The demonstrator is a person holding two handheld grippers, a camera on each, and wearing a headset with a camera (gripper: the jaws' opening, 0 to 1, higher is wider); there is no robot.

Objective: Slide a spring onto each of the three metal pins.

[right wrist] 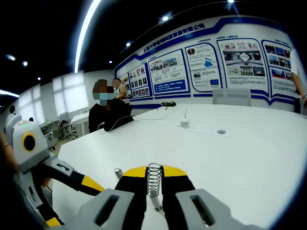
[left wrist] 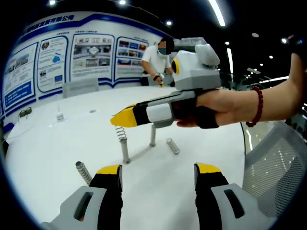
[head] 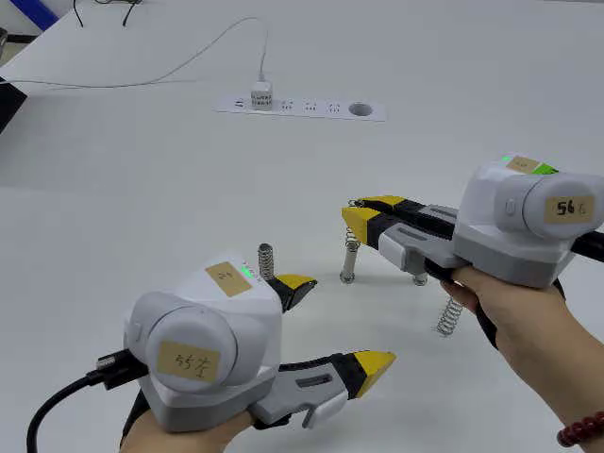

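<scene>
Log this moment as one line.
left gripper: open | right gripper: shut on spring, atop a pin | second spring: upright near left gripper | third spring: lying loose on table

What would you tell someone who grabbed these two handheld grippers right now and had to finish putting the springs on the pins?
Left gripper: open, empty, hovering beside the near pin, which appears to carry its spring.
Right gripper: shut on a held spring, threaded over the top of the middle pin.
Third pin: bare. A loose spring lies on the table beside it.
Left to do: slide the held spring down and release it, then pick up the loose spring and fit it on the third pin.
</scene>
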